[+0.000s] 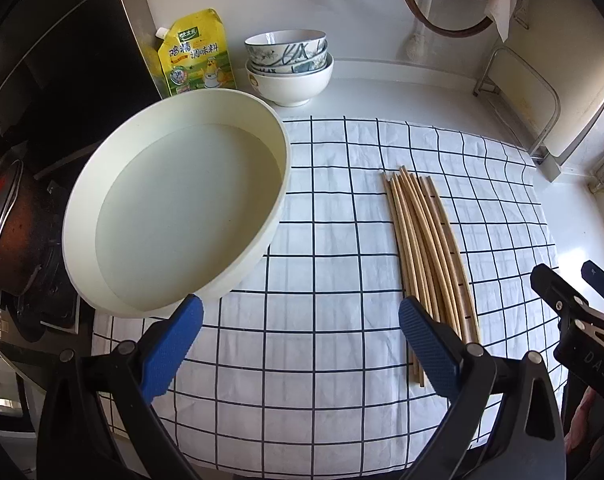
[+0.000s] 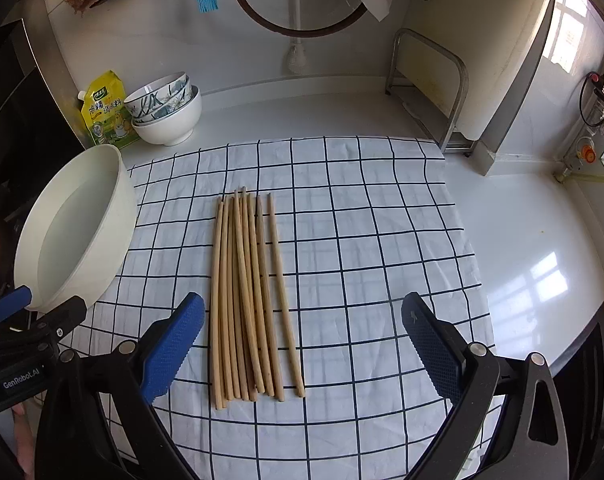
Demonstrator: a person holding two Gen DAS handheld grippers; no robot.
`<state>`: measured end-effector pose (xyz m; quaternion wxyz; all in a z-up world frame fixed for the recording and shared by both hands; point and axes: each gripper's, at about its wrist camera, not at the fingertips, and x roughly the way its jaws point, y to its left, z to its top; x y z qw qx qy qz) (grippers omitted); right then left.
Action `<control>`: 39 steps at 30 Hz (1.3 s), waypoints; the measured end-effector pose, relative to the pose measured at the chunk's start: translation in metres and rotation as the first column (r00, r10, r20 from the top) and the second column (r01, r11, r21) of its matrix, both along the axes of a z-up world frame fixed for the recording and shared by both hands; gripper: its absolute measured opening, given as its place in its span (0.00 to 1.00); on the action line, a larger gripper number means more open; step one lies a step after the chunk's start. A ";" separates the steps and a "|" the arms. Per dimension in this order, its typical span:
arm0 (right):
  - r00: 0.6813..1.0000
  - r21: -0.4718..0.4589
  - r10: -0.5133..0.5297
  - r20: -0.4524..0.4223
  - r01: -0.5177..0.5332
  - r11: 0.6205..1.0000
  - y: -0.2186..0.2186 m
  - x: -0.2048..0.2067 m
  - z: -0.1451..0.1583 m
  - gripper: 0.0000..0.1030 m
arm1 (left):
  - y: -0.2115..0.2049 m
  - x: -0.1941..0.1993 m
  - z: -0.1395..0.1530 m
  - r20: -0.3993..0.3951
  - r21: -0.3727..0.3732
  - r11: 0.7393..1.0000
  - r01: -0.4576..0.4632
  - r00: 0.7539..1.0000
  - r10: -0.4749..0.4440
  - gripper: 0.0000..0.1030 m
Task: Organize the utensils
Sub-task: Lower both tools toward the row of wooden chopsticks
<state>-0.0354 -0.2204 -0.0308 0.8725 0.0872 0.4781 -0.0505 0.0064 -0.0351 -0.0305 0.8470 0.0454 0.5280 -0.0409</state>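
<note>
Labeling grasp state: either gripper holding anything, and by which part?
Nothing held. Left gripper and right gripper are both open; chopsticks lie loose on the cloth.

Plenty of open checked cloth (image 2: pixel 381 240) to the right of the chopsticks (image 2: pixel 246 300), and the white counter (image 2: pixel 521 240) past it is bare too. Left side is tighter: the big cream basin (image 2: pixel 78 232) sits tilted over the cloth's left edge. At the back, stacked bowls (image 2: pixel 166 108), a yellow pouch (image 2: pixel 106 112) and a metal rack (image 2: pixel 433 92) line the wall.
</note>
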 end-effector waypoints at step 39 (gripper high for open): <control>0.985 -0.046 0.155 -0.075 -0.159 0.986 -0.018 0.056 -0.115 0.92 | -0.043 0.033 -0.098 -0.039 -0.027 0.999 -0.034 0.999 0.033 0.94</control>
